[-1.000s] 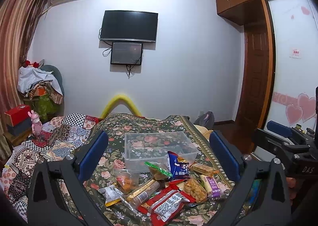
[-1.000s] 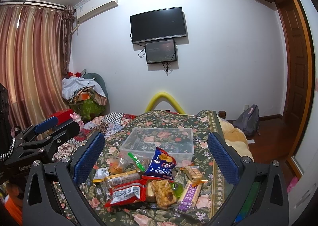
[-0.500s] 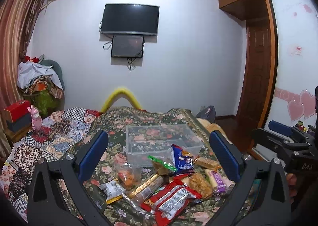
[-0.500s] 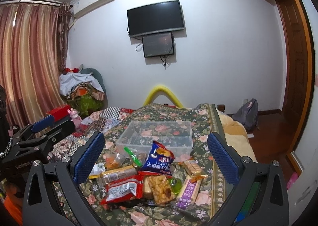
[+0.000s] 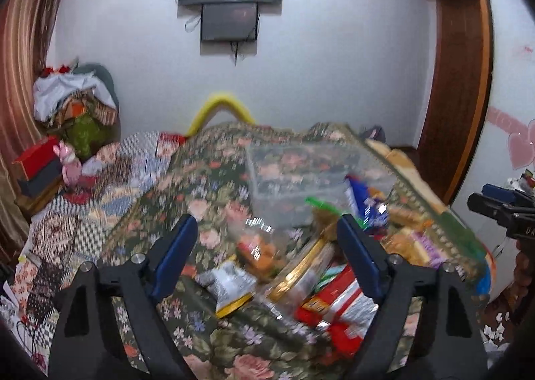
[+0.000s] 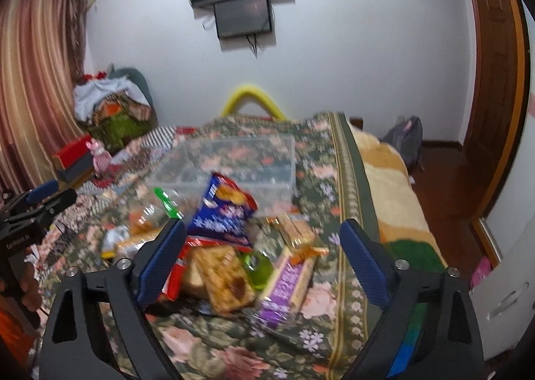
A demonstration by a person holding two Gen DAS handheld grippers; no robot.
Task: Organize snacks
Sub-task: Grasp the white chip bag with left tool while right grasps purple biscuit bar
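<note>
A pile of snack packets lies on a floral bedspread (image 5: 214, 212) in front of a clear plastic box (image 5: 301, 172), which also shows in the right wrist view (image 6: 240, 159). The pile holds a blue chip bag (image 6: 224, 212), a purple bar (image 6: 287, 283), a cracker pack (image 6: 224, 279), a red packet (image 5: 337, 303) and a gold-edged pack (image 5: 301, 276). My left gripper (image 5: 267, 246) is open and empty above the pile's left side. My right gripper (image 6: 264, 246) is open and empty above the pile's right side. Both views are blurred.
A patchwork quilt (image 5: 83, 206) covers the bed's left part. A red box (image 5: 36, 156) and pink toy (image 5: 70, 162) sit at the left. A yellow blanket (image 6: 384, 172) lies at the bed's right edge. A backpack (image 6: 404, 139) is on the floor.
Both grippers have moved forward and down toward the snack pile, which now looks larger and sits between the fingers. Both stay open.
</note>
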